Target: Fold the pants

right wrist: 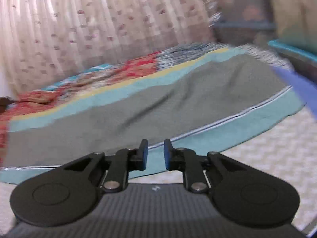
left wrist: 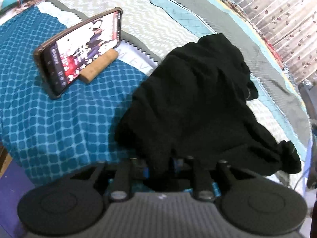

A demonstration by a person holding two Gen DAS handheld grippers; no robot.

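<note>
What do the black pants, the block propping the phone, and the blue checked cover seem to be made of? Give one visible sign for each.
Black pants: probably soft knit or fleece; matte, limp, bunched folds.
Block: likely wood or cork; tan, matte, rounded edge.
Blue checked cover: seemingly plush textile; raised squares, fuzzy surface.

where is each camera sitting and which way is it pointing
Left wrist: on the left gripper, looking down over the black pants it grips, the phone beyond; only its own fingers and body show.
Right wrist: on the right gripper, open, looking low across the bed, no pants in sight.
Shared: the striped bedspread and the leaf-print curtain.
</note>
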